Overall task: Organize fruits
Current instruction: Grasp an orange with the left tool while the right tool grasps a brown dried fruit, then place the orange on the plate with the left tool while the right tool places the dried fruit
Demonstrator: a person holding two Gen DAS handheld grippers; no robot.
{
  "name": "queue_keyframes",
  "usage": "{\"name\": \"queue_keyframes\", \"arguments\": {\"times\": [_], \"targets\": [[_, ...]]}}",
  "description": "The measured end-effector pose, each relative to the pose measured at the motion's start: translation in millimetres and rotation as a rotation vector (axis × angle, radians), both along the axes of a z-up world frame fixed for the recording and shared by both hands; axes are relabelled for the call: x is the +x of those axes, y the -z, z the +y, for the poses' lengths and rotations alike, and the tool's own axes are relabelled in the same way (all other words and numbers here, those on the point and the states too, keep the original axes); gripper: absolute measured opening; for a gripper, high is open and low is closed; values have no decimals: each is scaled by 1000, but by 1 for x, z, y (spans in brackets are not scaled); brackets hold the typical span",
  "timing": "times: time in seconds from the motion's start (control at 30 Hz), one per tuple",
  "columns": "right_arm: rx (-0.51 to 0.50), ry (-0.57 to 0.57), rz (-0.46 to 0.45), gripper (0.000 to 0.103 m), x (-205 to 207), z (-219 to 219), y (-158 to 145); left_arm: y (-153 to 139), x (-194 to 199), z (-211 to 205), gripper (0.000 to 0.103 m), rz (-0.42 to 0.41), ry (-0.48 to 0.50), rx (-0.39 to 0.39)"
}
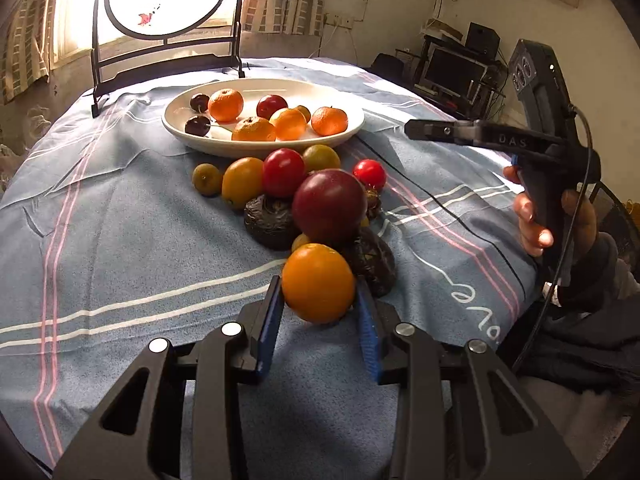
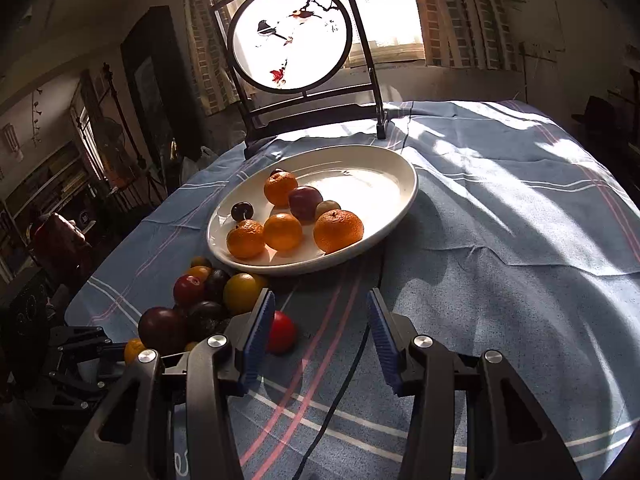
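Note:
A white oval plate (image 1: 348, 130) holds several oranges and dark plums; it also shows in the right wrist view (image 2: 400, 204). In front of it a pile of loose fruit lies on the blue cloth. My left gripper (image 1: 318, 294) has its blue pads on both sides of an orange (image 1: 318, 282) at the pile's near end. A large dark red plum (image 1: 330, 206) sits just behind it. My right gripper (image 2: 320, 306) is open and empty above the cloth, with a small red fruit (image 2: 282, 332) just beyond its left finger. It shows from the side in the left wrist view (image 1: 416, 130).
A dark-framed round screen ornament (image 2: 290, 36) stands at the table's far edge behind the plate. A black cable (image 2: 340, 392) runs across the cloth under the right gripper. Two dark wrinkled fruits (image 1: 270, 220) lie in the pile. The table edge drops off on the right (image 1: 520, 300).

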State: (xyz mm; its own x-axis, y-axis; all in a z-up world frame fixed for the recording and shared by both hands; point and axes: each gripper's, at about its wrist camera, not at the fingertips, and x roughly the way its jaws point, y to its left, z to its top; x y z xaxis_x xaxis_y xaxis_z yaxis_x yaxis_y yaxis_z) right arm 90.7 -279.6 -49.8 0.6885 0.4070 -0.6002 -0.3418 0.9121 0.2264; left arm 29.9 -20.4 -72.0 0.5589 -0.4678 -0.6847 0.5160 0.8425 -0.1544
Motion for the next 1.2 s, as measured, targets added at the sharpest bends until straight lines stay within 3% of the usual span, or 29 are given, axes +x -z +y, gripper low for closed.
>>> {"name": "queue_keyframes", "arguments": {"times": [0.13, 0.2, 0.27, 0.43, 0.5, 0.57, 0.67, 0.8, 1.0, 1.2], "targets": [[13, -165, 41, 48, -21, 30, 1, -27, -10, 22, 34, -55, -52, -49], [17, -253, 52, 59, -39, 52, 3, -36, -13, 32, 34, -72, -78, -65], [-31, -288, 51, 78, -51, 73, 6, -41, -15, 38, 34, -82, -93, -71], [-120, -311, 64, 78, -57, 105, 16, -40, -18, 42, 34, -79, -98, -73], [-140, -306, 86, 73, -54, 112, 22, -39, -18, 41, 35, -76, -98, -73], [-134, -310, 121, 57, -53, 115, 29, -37, -17, 42, 35, -70, -103, -72], [-107, -299, 126, 42, -53, 111, 29, -34, -14, 45, 35, -61, -108, -73], [-22, -293, 142, 42, -53, 97, 21, -33, -9, 47, 35, -53, -120, -77], [51, -201, 29, 42, -45, 56, -21, -40, 7, 44, 35, -67, -114, -96], [82, -62, -3, 43, 19, 14, -45, -54, 64, 22, 35, -70, -91, -97]]}}
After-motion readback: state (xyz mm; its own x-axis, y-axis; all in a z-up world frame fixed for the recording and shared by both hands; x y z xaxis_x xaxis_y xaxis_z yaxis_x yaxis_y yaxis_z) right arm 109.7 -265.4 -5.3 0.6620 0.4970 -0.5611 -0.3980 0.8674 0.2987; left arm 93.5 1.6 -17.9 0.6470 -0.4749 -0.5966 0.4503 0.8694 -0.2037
